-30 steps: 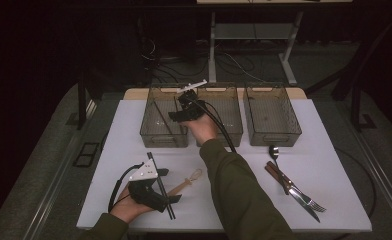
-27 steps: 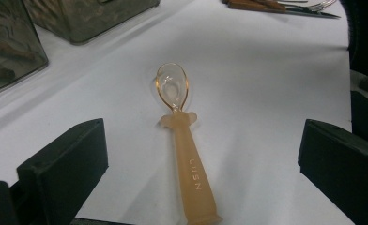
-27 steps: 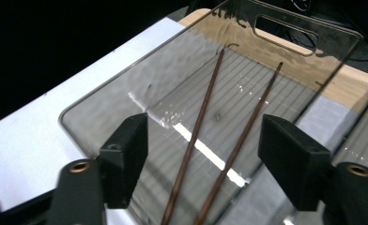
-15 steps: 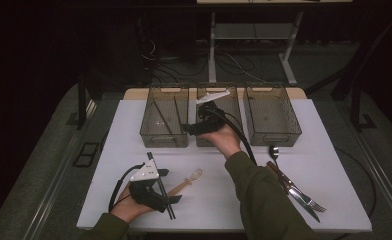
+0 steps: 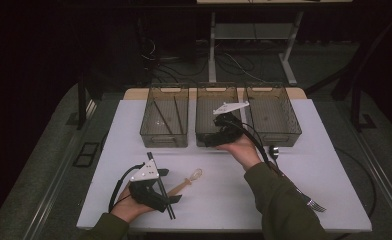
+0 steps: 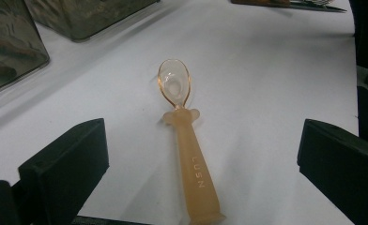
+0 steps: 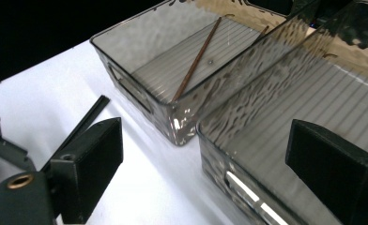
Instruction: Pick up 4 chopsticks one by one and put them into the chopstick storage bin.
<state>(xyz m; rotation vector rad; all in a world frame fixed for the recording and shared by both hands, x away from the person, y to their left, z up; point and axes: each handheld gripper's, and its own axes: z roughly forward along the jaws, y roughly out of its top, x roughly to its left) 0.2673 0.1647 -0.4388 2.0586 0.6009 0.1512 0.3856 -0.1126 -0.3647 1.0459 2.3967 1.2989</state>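
Note:
A translucent peach spoon [image 6: 187, 140] lies on the white table, bowl pointing away, between the wide-apart jaws of my left gripper [image 6: 201, 159]; the pads do not touch it. In the high view that gripper [image 5: 170, 186] rests near the table's front left by the spoon [image 5: 189, 181]. My right gripper [image 5: 211, 139] hovers at the front wall of the middle bin [image 5: 218, 95]. Its jaws have just been opening and nothing is between them [image 7: 205, 164]. A brown chopstick [image 7: 196, 58] lies in the left bin [image 7: 140, 89].
Three clear bins stand in a row at the back; the right one [image 5: 289, 120] looks bare. A black chopstick [image 5: 161, 187] lies on the table by the left gripper. A fork [image 5: 314, 204] and other cutlery lie at the right, partly behind my sleeve.
The right hand moved rightward from over the left bin to the front of the middle bin, and its jaws spread wider. The left hand and the spoon stayed put.

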